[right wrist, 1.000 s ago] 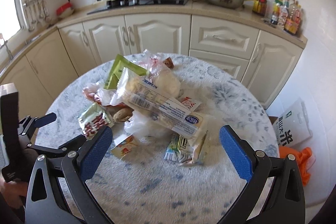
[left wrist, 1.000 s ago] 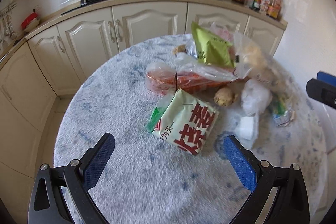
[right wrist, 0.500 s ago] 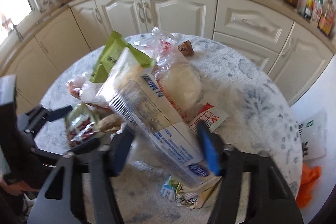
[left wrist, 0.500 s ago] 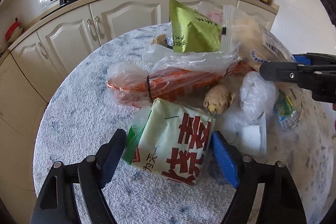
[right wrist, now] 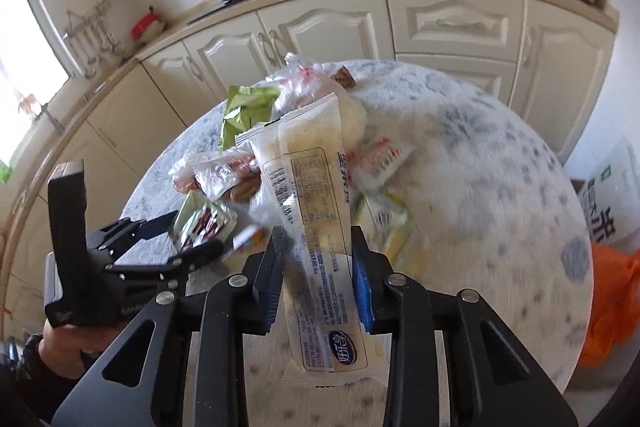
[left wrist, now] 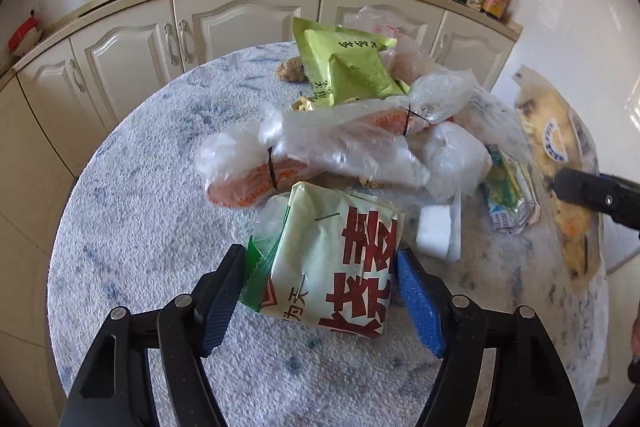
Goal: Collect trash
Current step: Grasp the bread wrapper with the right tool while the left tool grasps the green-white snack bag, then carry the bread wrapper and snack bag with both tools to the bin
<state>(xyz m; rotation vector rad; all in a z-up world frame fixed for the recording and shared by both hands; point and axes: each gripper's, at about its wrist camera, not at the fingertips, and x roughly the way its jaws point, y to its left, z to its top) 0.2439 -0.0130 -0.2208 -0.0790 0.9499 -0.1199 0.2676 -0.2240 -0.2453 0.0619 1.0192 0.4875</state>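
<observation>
A round table (left wrist: 132, 211) holds a pile of wrappers and bags. My left gripper (left wrist: 320, 291) is shut on a pale green packet with red characters (left wrist: 336, 267), which rests on the table. My right gripper (right wrist: 316, 287) is shut on a long clear bag with a printed label (right wrist: 312, 211) and holds it lifted above the table; that bag also shows at the right in the left wrist view (left wrist: 560, 155). A lime green pouch (left wrist: 344, 71) and a clear bag of orange food (left wrist: 320, 147) lie in the pile.
Cream kitchen cabinets (left wrist: 240, 23) and a counter with a stove, pan and bottles stand behind the table. A small white block (left wrist: 434, 231) and a crumpled green-white wrapper (left wrist: 508, 195) lie on the table. An orange bag (right wrist: 608, 295) and a white sack sit on the floor at right.
Both grippers have closed. The left moved in and closed on the red-lettered packet. The right closed on the long clear bag and lifted it off the pile.
</observation>
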